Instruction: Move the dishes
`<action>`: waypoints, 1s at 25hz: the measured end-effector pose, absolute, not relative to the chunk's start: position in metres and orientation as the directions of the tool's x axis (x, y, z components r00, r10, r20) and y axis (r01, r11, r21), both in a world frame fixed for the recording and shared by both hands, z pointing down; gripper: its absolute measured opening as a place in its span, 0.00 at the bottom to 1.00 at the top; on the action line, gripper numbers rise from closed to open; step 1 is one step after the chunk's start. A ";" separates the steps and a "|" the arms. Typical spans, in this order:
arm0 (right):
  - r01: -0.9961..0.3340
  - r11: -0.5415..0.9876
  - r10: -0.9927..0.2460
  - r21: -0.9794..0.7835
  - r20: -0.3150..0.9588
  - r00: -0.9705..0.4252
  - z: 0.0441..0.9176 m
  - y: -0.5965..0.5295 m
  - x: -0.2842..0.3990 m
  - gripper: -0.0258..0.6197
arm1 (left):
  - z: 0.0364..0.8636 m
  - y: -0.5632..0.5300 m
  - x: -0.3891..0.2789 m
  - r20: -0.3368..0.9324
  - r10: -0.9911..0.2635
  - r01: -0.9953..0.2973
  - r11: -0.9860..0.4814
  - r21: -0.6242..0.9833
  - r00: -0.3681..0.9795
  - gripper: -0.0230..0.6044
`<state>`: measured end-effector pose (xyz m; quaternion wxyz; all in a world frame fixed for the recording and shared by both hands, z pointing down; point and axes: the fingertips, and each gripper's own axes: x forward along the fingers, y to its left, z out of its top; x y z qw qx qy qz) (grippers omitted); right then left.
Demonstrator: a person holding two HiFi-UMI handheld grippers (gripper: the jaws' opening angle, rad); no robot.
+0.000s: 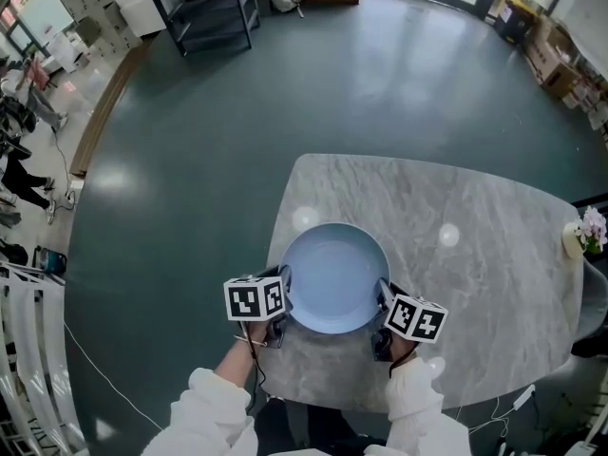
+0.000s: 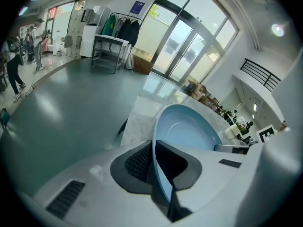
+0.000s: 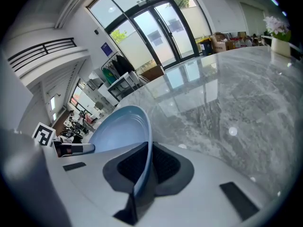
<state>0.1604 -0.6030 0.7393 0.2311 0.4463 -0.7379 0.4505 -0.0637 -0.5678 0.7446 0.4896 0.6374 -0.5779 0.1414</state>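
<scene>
A light blue plate (image 1: 334, 275) is held over the near left part of the grey marble table (image 1: 475, 236). My left gripper (image 1: 282, 295) is shut on its left rim, and my right gripper (image 1: 383, 305) is shut on its right rim. In the left gripper view the plate (image 2: 187, 126) stands edge-on between the dark pads (image 2: 139, 162). In the right gripper view the plate (image 3: 120, 131) runs between the pads (image 3: 165, 167) in the same way. Whether the plate touches the tabletop cannot be told.
A small white vase with pink flowers (image 1: 581, 231) stands at the table's right edge. A dark metal table (image 1: 204, 3) and boxes stand far off across the green floor (image 1: 237, 112). People stand at the far left (image 1: 19, 93).
</scene>
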 end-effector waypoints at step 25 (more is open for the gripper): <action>-0.895 0.212 -0.504 -0.393 0.740 -0.444 0.709 -0.590 0.179 0.33 | 0.705 -0.547 -0.087 0.710 -0.663 -0.874 0.173 0.455 0.238 0.29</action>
